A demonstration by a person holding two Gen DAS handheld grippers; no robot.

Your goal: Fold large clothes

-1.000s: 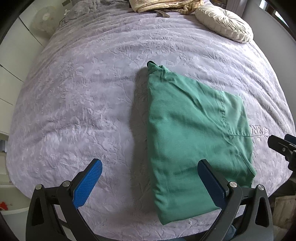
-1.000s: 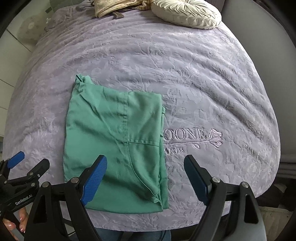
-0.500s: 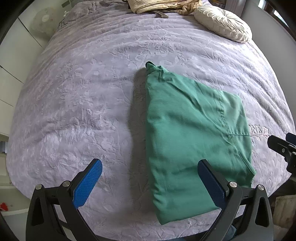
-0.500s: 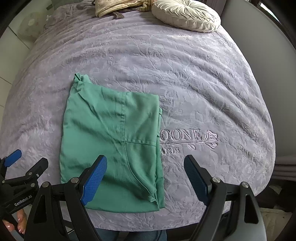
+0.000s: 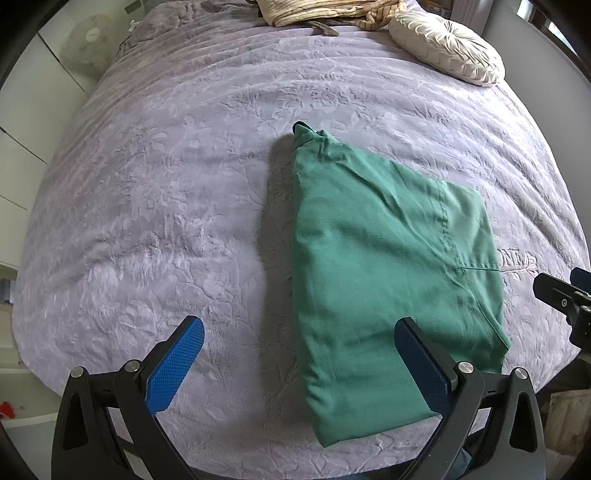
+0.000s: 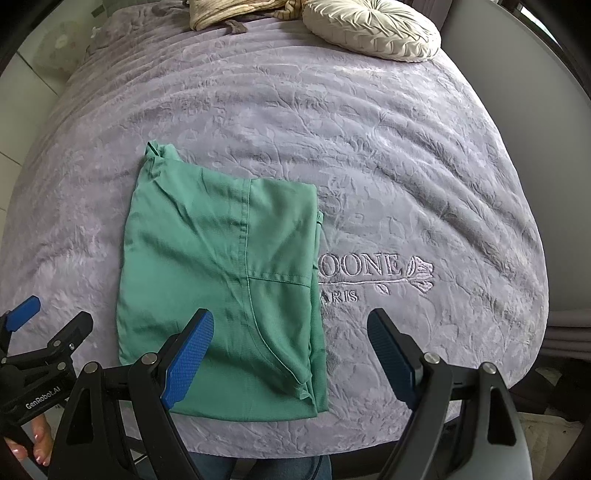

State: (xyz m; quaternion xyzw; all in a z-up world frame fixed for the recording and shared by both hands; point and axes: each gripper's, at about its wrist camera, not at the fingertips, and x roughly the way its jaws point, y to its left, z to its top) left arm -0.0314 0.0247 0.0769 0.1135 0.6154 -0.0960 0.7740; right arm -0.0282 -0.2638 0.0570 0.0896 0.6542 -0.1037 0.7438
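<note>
Nothing changes: garment (image 5: 388,277) stays folded mid-frame, both grippers (image 5: 295,365) (image 6: 291,354) hover apart, empty (fold looks done).

Bedroom in a home. Evidence:
- Large bed (image 6: 406,147) fills both wrist views, covered in a lilac embossed floral bedspread (image 5: 166,184) with embroidered lettering ("…OONE", "…ARIS") and a flower motif.
- Round cream pleated cushion (image 6: 373,29) at the far end of the bed, next to a bunched beige striped cloth (image 5: 325,13).
- White cabinet fronts (image 5: 22,147) along the left side, wardrobe-like; a round pale fan-like object (image 5: 90,44) stands by them, too blurred to confirm.
- Grey curved upholstered panel (image 6: 535,129) to the right of the bed.
- Folded green garment (image 6: 221,288) lies on the bedspread: domestic laundry, not a lab or shop setup.
</note>
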